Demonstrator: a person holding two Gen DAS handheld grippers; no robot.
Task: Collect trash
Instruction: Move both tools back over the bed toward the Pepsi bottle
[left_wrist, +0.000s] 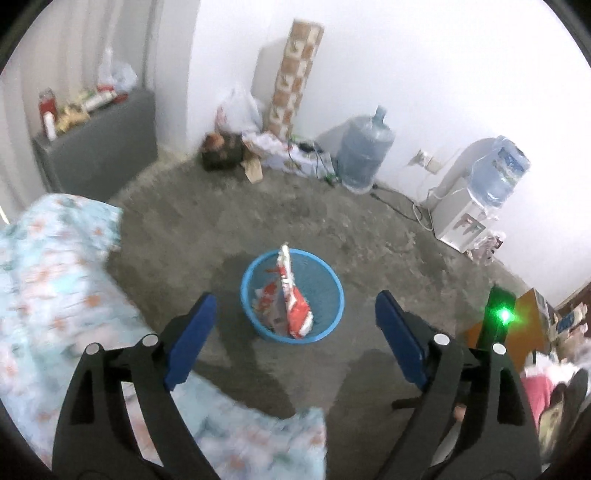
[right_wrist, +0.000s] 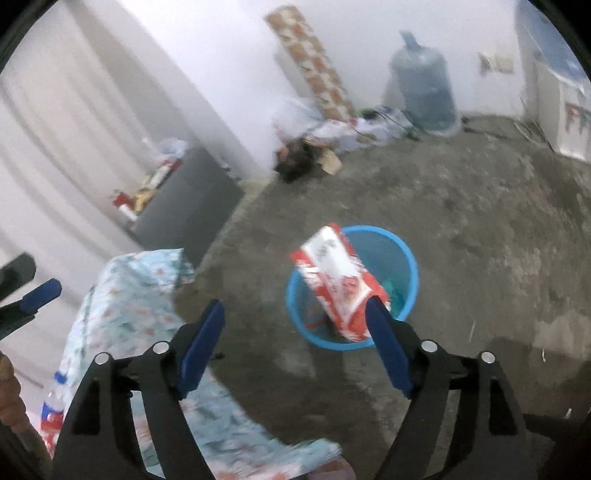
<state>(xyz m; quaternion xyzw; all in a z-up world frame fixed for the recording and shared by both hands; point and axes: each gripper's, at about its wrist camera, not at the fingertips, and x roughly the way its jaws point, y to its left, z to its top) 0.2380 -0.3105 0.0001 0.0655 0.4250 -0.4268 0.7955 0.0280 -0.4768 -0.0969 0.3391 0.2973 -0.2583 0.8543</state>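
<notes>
Glossy red-white wrapper (right_wrist: 338, 282) upright in round blue plastic bin (right_wrist: 408, 258), rough concrete floor (right_wrist: 480, 221)

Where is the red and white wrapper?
The red and white wrapper stands tilted in the blue bin on the floor, beside the flowery bed.

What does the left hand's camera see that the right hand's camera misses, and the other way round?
Only the left wrist view shows the water dispenser whole and a green light at the right edge. Only the right wrist view shows a plastic bottle on the floral bedding, plus the left gripper's blue pad at its left edge. Both show the blue bin holding a red and white wrapper, a big water jug, and their own open gripper: left gripper, right gripper.
</notes>
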